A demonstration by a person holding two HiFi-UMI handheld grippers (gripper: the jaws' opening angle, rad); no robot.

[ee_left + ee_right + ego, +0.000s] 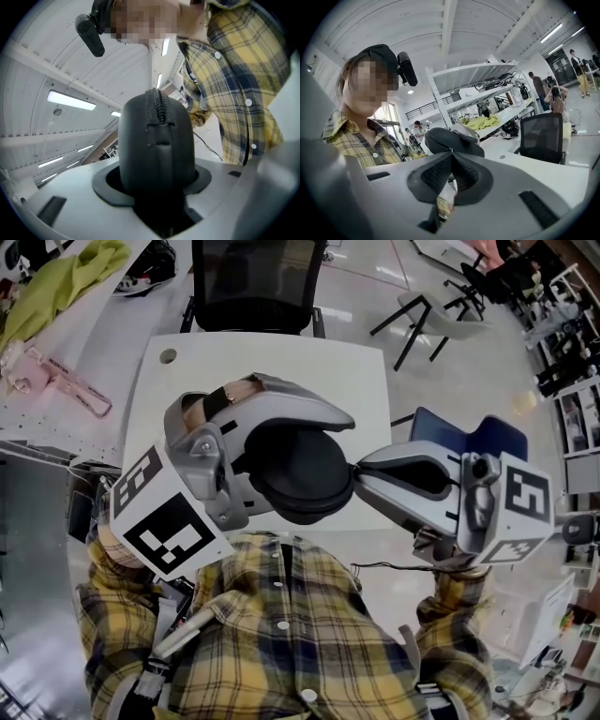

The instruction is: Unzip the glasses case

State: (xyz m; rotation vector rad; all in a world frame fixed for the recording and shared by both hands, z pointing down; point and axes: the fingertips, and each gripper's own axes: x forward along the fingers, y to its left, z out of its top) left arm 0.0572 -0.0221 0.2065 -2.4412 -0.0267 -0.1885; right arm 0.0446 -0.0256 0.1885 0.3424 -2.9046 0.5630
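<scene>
The black, oval, fabric-covered glasses case (pixel 300 474) is held up off the white tabletop (pixel 281 362), clamped between the two jaws of the left claw (pixel 157 185). One rounded end of the case stands up out of that claw, and the toothed black zipper (pixel 158 105) runs over the crest straight ahead of it, looking closed along the stretch that shows. The right claw (pixel 450 153) comes in from the opposite side. Its ribbed pads are pressed together, and their tips touch the case's seam directly in front of them. It most likely pinches the zipper pull, though the pull itself is too small to make out. Just behind both claws is the person's yellow-and-navy plaid shirt (pixel 281 634). The step in hand looks like the start of the unzipping: the case is braced, the pull is apparently caught, and the track is not yet opened. The next move calls for the left claw to keep the case firmly clenched while the right claw draws away along the seam's curve. That pull should follow the rounded edge, since a straight outward tug could slip off the pull or twist the case.
</scene>
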